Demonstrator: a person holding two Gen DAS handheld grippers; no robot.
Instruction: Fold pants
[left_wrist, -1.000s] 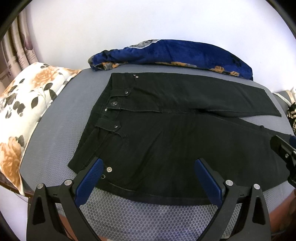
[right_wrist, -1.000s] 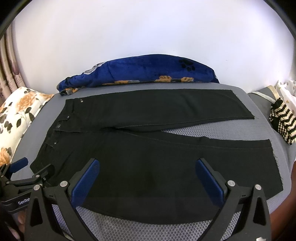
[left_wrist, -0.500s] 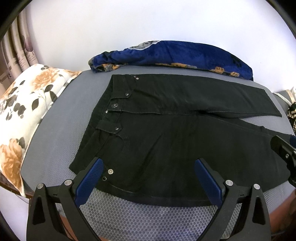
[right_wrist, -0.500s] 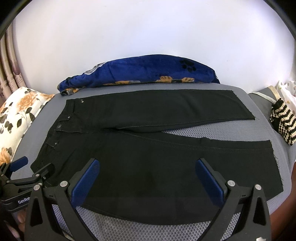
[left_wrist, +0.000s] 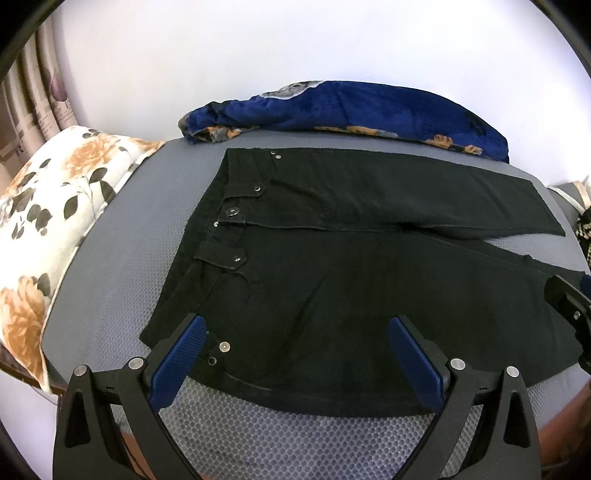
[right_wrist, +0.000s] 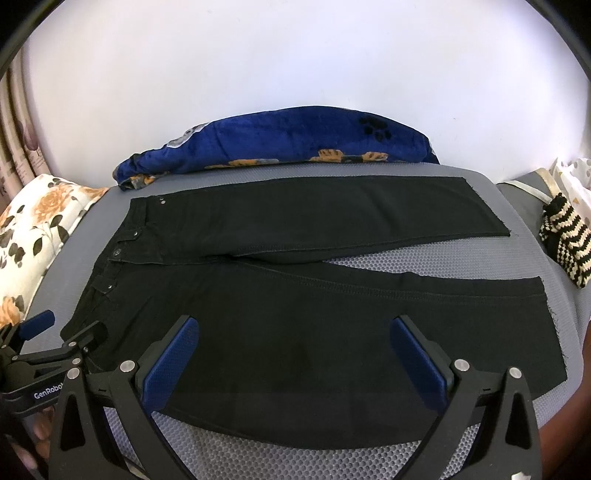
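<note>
Black pants (left_wrist: 351, 258) lie flat and spread on a grey mesh surface (left_wrist: 122, 236), waistband to the left, both legs running right and splayed apart. They also show in the right wrist view (right_wrist: 314, 314). My left gripper (left_wrist: 295, 343) is open and empty, hovering over the near waist corner and hip. My right gripper (right_wrist: 295, 350) is open and empty, hovering over the near leg. The left gripper also shows in the right wrist view (right_wrist: 55, 332) at the left edge; the right gripper's tip shows in the left wrist view (left_wrist: 569, 306) at the right edge.
A blue floral blanket (left_wrist: 351, 110) lies rolled along the far edge, against a white wall. A floral pillow (left_wrist: 40, 221) sits at the left. A black-and-cream knitted item (right_wrist: 565, 236) lies at the right. The grey surface's near edge (right_wrist: 295, 461) is below my fingers.
The left gripper has drawn back and up slightly, so the pants sit a little lower and farther in its view. The right gripper has barely moved.
</note>
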